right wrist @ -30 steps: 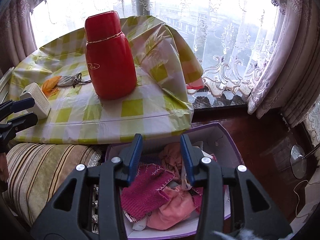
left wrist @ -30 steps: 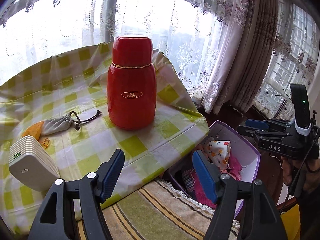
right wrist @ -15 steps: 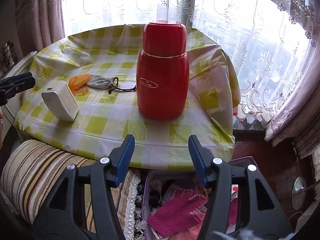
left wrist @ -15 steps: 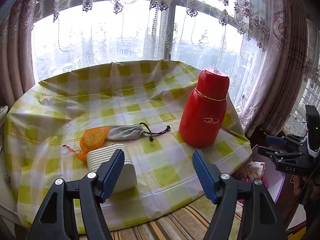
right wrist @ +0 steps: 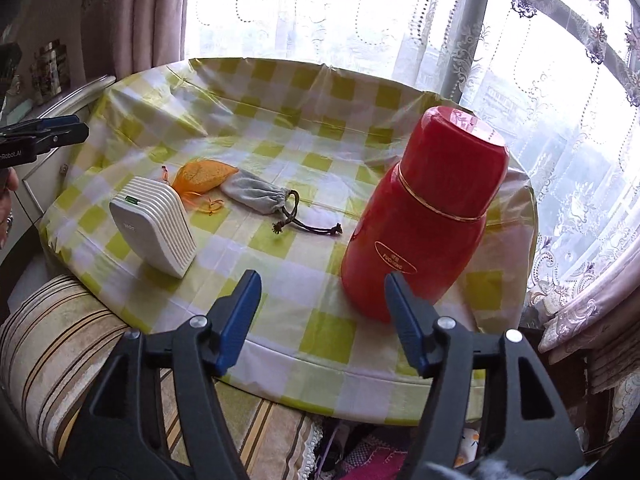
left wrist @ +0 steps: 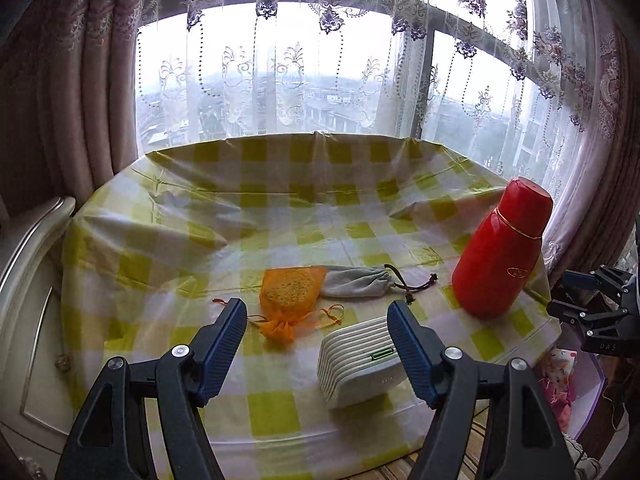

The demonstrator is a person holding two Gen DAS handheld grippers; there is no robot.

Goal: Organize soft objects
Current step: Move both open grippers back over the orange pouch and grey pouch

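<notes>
Yellow-and-white checked plastic cloth covers the round surface [left wrist: 304, 216] by the window, hung with sheer embroidered lace curtains [left wrist: 280, 60]. Below the near edge of the surface lies a striped beige cushion [right wrist: 52, 344], and beside it, low in the right wrist view, a heap of pink knitted and printed soft cloths [right wrist: 372, 460] shows only in part. A tall red insulated flask with a gold band [right wrist: 424, 216] stands upright toward the right side of the surface. Near the front edge sits a white ribbed plastic box with a small green mark [left wrist: 360, 364], upright and well apart from the flask. Behind it lie the two soft pouches: a grey drawstring fabric pouch [left wrist: 356, 280] with its dark cord trailing toward the flask, and an orange mesh drawstring bag [left wrist: 290, 292] whose top end touches the grey pouch. The left claw [left wrist: 316, 340] hangs above the near part of the surface with its jaws opening, nothing between its blue pads. The right claw [right wrist: 322, 312] is over the front edge beside the flask, its jaws likewise opening and holding nothing.
</notes>
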